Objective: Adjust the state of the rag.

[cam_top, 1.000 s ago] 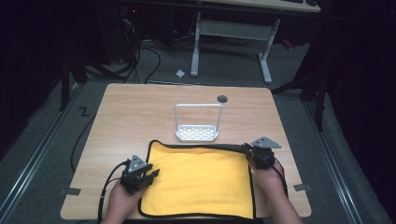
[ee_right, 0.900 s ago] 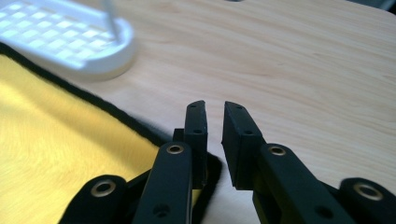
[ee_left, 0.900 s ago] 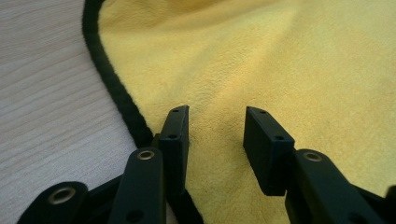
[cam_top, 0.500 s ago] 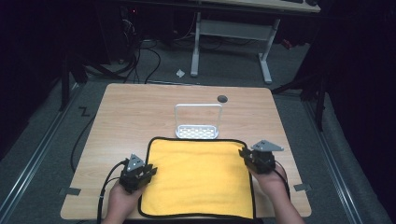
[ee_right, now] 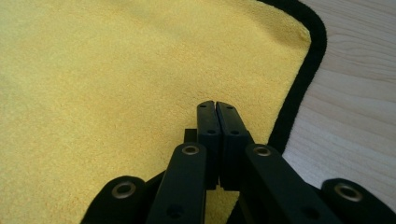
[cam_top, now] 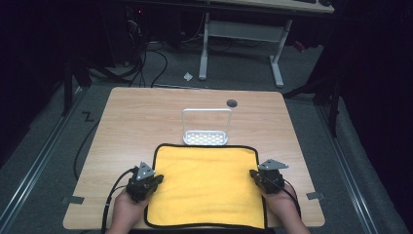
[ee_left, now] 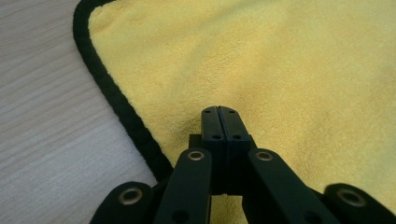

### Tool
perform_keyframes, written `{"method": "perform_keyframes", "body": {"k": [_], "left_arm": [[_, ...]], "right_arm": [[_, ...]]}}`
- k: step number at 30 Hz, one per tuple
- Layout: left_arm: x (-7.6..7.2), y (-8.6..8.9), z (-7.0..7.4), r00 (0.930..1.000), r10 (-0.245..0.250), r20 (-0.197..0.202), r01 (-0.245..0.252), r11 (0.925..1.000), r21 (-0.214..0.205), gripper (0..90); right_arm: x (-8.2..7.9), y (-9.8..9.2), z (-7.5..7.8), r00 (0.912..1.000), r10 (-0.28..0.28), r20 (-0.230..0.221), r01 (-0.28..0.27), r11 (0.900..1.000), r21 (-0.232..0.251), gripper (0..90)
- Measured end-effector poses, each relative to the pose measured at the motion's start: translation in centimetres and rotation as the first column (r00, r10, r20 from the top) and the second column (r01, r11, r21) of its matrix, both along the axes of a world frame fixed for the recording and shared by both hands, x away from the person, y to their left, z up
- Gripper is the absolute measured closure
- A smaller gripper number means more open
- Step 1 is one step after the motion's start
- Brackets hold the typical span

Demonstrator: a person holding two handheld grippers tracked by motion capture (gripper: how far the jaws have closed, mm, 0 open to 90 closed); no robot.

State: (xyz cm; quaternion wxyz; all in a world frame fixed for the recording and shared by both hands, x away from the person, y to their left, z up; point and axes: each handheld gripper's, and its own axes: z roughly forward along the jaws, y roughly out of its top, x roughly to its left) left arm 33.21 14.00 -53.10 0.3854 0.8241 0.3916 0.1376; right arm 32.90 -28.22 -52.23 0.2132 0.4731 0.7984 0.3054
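A yellow cloth with a black edge lies flat on the near half of the wooden table. The left gripper sits at the cloth's left edge, and the right gripper sits at its right edge. The left gripper view shows its two black jaws pressed tight together, with their tips down on the yellow cloth just inside the black edge. The right gripper view shows the same thing: jaws together, tips resting on the cloth close to the black edge. I cannot tell if either one has pinched any cloth. Both sets of jaws have just been closing. Just behind the cloth's far edge stands a small white rack with a tall wire handle, and it touches or nearly touches the cloth. Farther back there is a dark round hole in the table. Nothing lies on the cloth between the two grippers.
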Motion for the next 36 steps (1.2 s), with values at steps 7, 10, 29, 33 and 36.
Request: {"method": "perform_keyframes", "body": {"k": [7,10,29,33,36], "left_arm": [[-0.6,-0.2,0.3,0.9989,-0.046,0.000,0.046,0.9988,-0.017,82.0],[0.8,0.9,1.0,0.9996,0.021,0.021,-0.019,0.9977,-0.066,70.7],[9.9,-0.6,-0.2,0.9904,0.138,0.010,-0.138,0.9905,0.000,56.2],[9.7,-0.5,-0.3,0.9913,0.130,0.021,-0.130,0.9915,-0.004,66.3],[9.8,0.2,-0.5,0.9916,0.129,-0.007,-0.129,0.9896,-0.062,79.6]], "right_arm": [[-0.9,-0.5,0.1,1.0000,-0.007,0.006,0.007,1.0000,0.000,82.7],[-1.3,-0.2,0.9,0.9989,-0.005,0.047,0.004,0.9993,0.038,75.0],[-3.2,6.4,2.4,0.9777,0.161,0.135,-0.166,0.9858,0.026,62.6],[-3.6,7.7,2.5,0.9723,0.187,0.140,-0.193,0.9808,0.028,58.3],[-4.0,9.0,2.7,0.9655,0.214,0.148,-0.220,0.9750,0.028,54.4]]}}
